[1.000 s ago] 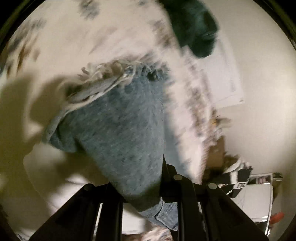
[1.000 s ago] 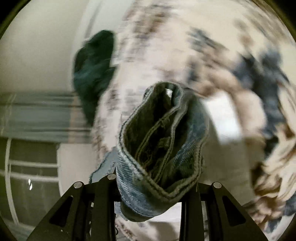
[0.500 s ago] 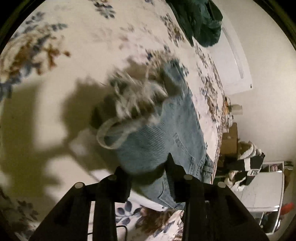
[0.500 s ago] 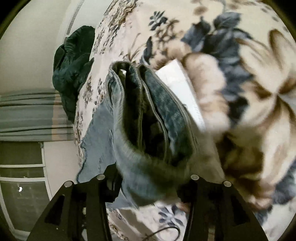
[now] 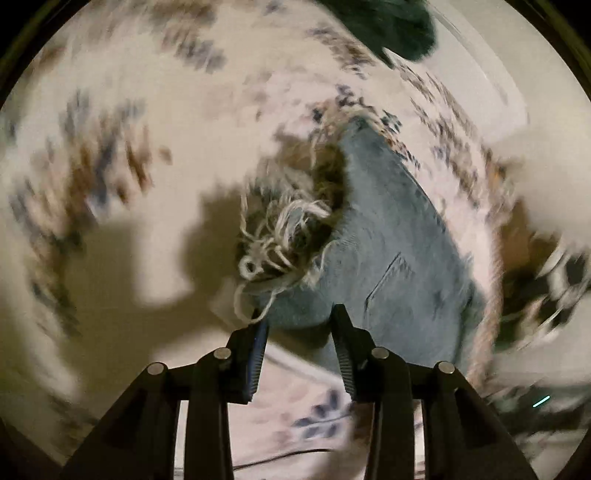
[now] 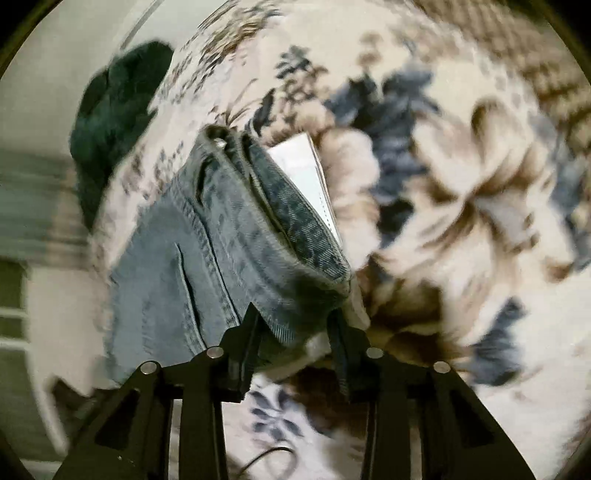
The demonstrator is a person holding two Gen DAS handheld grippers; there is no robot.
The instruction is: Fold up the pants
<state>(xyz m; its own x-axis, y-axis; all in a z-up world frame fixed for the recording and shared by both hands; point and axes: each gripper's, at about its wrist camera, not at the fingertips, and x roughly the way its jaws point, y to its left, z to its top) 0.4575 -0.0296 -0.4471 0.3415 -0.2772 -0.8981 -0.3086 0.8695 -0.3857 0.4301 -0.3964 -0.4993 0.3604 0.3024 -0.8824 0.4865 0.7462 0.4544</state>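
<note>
Left wrist view: black left gripper (image 5: 299, 325) at bottom centre, jaws spread apart, ribbed pads facing each other. Just ahead of the fingertips, blue denim jeans (image 5: 391, 243) lying on a floral bedspread (image 5: 122, 110). Frayed hem (image 5: 280, 236) with loose white threads nearest the left finger, one thread dangling against its tip. Rounded denim edge close between the fingertips; too blurred to tell whether touching. Pocket seam visible on the flat denim to the right. Dark green garment (image 5: 391, 26) bunched at the top edge, well apart from the jeans. Dark shadow of the tool cast on the bedspread to the left. Thin black cable (image 5: 280, 456) crossing beneath the gripper. Heavy motion blur throughout.

Right wrist view: right gripper (image 6: 293, 325) at bottom centre, jaws likewise parted, folded edge of the jeans (image 6: 229, 251) sitting in the gap, not pinched. Waistband with a metal rivet (image 6: 221, 143) at the far end. White sheet of paper (image 6: 306, 173) peeking out just beside the denim on the right. Same green garment (image 6: 114, 110) at upper left, near the bedspread (image 6: 461, 166) edge. Cable (image 6: 269, 454) looping below the gripper.
</note>
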